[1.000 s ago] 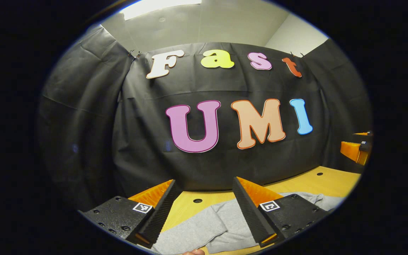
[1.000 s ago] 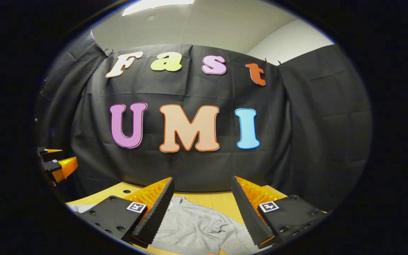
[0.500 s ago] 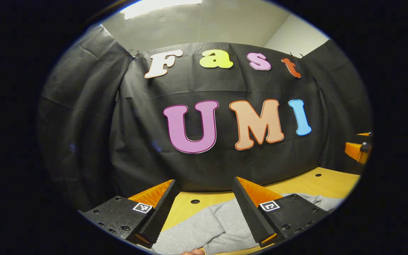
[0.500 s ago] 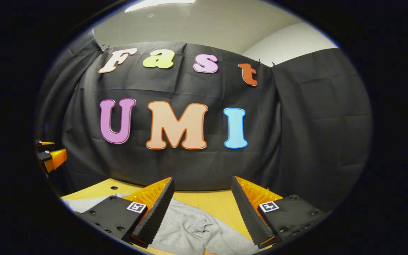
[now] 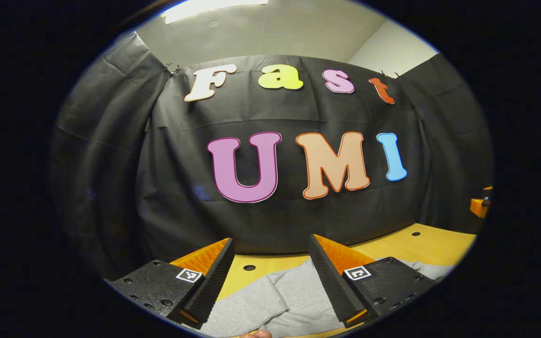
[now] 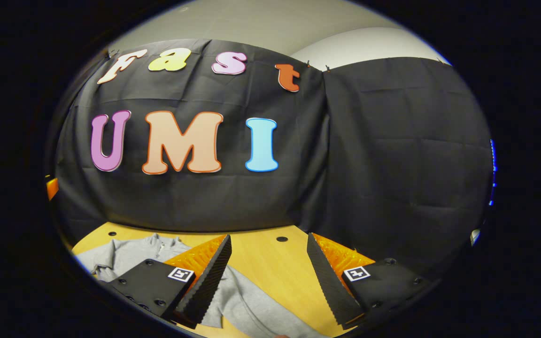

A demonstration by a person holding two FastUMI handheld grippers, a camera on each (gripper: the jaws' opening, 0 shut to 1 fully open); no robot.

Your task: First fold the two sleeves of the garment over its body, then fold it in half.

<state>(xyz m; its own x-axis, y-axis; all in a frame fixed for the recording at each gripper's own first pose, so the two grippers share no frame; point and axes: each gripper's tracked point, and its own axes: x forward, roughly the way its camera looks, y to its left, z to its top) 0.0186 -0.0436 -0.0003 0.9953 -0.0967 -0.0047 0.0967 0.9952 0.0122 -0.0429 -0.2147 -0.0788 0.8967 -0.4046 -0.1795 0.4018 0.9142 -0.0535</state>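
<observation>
grey garment (image 5: pixel 280 300) spread on the wooden table (image 5: pixel 421 241), below and between the parted fingers of the left gripper (image 5: pixel 270 281). right gripper (image 6: pixel 268 279) likewise spread apart, garment (image 6: pixel 129 253) under its left finger.

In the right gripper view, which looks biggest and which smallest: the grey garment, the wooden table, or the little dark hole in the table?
1. Wooden table: largest.
2. Grey garment: smaller, though partly hidden behind the right hand-held gripper, so its full extent is unsure.
3. Dark hole: clearly smallest.
</observation>
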